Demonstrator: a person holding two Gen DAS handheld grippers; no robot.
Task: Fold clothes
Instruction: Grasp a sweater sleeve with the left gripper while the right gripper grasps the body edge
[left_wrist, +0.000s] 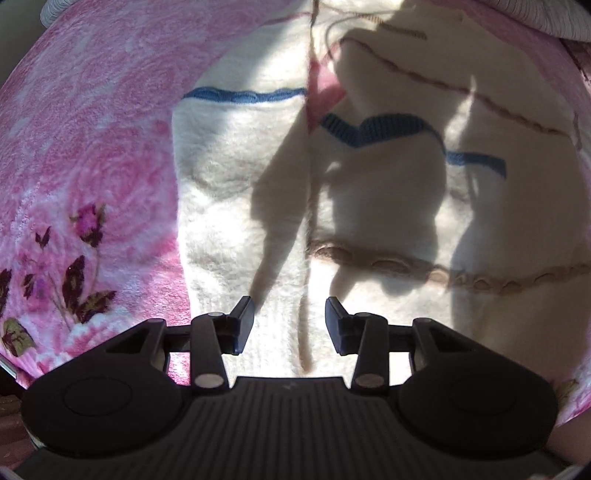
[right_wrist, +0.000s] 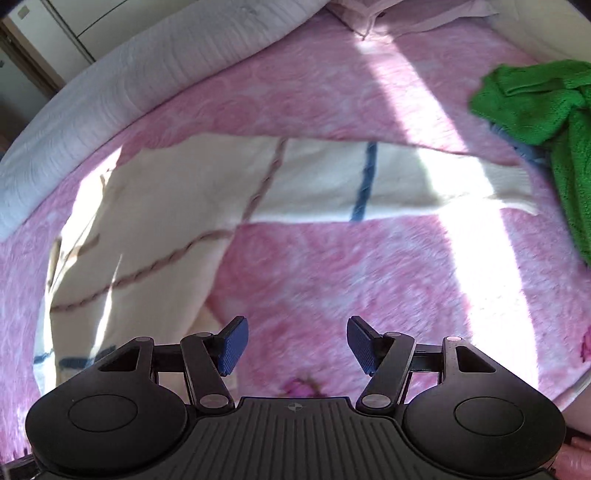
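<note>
A cream sweater (left_wrist: 369, 206) with blue and tan stripes lies flat on a pink floral blanket (left_wrist: 92, 147). My left gripper (left_wrist: 290, 317) is open and empty just above the sweater's body, over a vertical fold line. In the right wrist view the same sweater (right_wrist: 147, 206) lies at the left, with one sleeve (right_wrist: 369, 181) stretched out to the right. My right gripper (right_wrist: 297, 341) is open and empty over the bare pink blanket (right_wrist: 332, 266), below the sleeve and right of the sweater's body.
A green knitted garment (right_wrist: 546, 122) lies crumpled at the right, near the sleeve's cuff. A white quilted cover (right_wrist: 129, 81) runs along the far edge of the bed. Strong sunlight and shadows cross the bed.
</note>
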